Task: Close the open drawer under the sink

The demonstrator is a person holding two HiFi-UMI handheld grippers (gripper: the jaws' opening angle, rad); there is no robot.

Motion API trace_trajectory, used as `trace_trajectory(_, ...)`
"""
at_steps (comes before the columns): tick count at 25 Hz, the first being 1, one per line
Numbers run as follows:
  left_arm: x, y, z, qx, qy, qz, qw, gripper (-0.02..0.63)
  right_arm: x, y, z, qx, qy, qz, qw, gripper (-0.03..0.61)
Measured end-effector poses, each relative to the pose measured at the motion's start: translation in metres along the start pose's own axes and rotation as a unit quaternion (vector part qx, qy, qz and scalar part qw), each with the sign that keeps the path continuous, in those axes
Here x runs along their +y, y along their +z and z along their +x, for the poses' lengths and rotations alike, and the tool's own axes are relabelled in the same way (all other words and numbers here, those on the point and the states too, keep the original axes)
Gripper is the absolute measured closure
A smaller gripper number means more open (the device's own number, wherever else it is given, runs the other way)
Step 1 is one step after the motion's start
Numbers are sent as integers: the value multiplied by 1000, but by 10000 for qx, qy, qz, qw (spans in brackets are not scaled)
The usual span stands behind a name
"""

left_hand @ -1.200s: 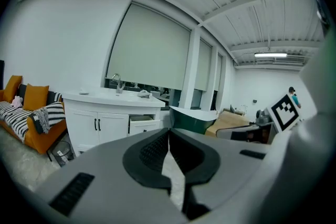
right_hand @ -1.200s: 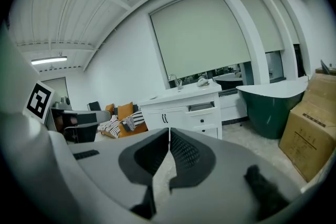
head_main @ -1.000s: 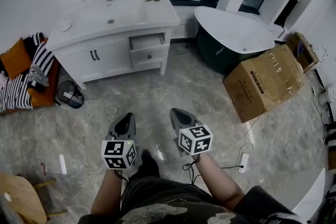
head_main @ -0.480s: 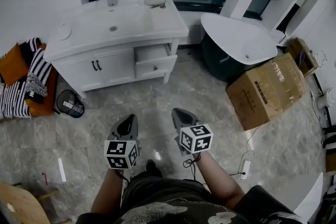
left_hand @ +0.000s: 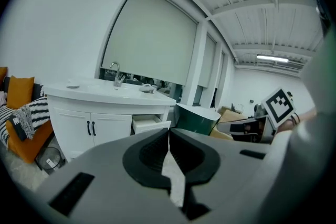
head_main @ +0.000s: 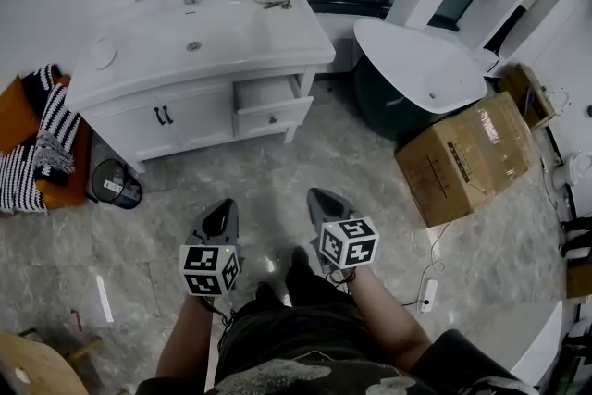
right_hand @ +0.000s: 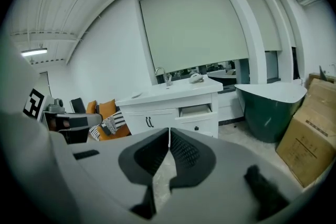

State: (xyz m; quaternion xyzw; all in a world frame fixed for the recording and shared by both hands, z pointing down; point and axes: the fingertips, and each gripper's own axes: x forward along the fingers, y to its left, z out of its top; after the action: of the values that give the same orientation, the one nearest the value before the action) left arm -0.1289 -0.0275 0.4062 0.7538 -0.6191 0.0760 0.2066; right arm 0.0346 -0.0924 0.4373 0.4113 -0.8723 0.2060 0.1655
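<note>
The left gripper [head_main: 220,217] and right gripper [head_main: 325,203] hang side by side over the marble floor [head_main: 305,164], each with its jaws pressed together and holding nothing. Well beyond both tips, the open drawer [head_main: 270,107] juts from the vanity's right end, under the sink [head_main: 231,30].

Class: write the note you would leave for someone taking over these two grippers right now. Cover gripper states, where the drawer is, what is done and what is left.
Left gripper: shut, empty, over the floor, well short of the cabinet.
Right gripper: shut, empty, beside the left one.
Drawer: pulled out at the cabinet's right end, under the sink.
Done: nothing yet; neither gripper touches the drawer.
Left: step closer, set a gripper on the drawer front and push it flush.
</note>
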Motion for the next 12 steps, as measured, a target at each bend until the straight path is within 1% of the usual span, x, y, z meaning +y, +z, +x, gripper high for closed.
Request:
trace_trajectory(7, 12, -1, 30, 58, 146, -97, 9998, 595, -30, -2, 32, 82, -24, 117, 9999, 557)
trace_trajectory(12, 24, 3, 64, 72, 371, -145, 9992, 594, -50, 1, 76, 174, 141, 72, 9997, 557)
